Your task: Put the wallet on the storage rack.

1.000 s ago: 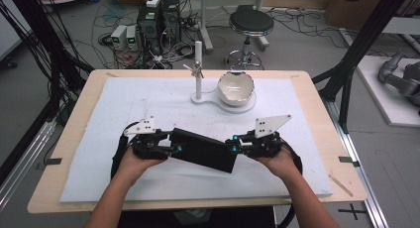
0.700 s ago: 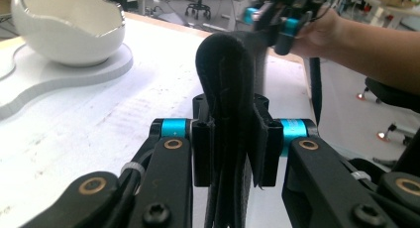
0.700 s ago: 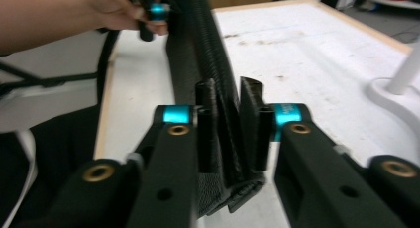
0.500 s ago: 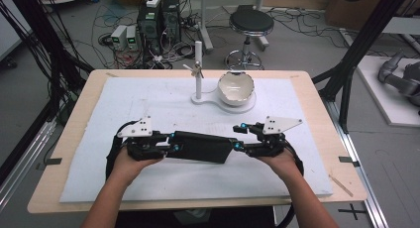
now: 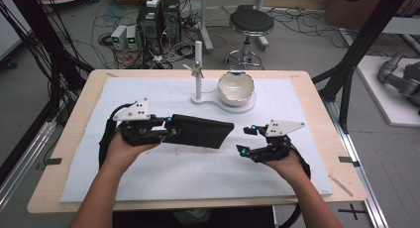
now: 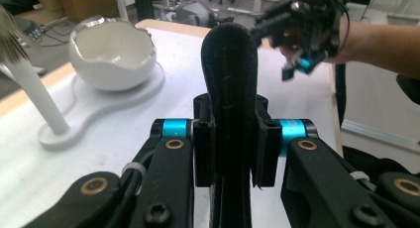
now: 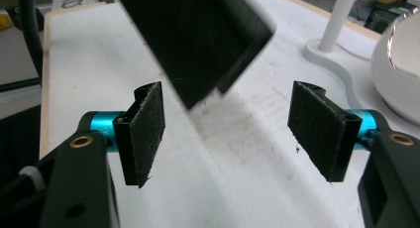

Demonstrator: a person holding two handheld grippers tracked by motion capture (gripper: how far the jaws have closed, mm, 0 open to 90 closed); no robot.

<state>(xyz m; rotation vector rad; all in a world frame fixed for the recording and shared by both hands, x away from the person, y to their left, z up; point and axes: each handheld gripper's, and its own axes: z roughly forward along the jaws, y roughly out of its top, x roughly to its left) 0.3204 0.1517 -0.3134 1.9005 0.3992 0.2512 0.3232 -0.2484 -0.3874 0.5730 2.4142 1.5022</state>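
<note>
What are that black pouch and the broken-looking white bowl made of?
The black pouch looks like matte fabric or soft leather: dull, with stitching along its edge in the left gripper view. The white bowl seems glossy ceramic or hard plastic, shaped like a cracked eggshell; its jagged rim catches light.

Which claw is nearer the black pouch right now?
Left. The left claw is clamped on the black pouch's end; the right claw is open, just off its other end.

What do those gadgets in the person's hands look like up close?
Each hand holds a black metal gripper: the left gripper and right gripper have linked arms with brass-coloured pivots, bright blue cylinders, and flat black fuzzy-padded fingers. A pale three-cornered plate tops each, and a black cable trails back. Forearms are bare, without sleeves.
</note>
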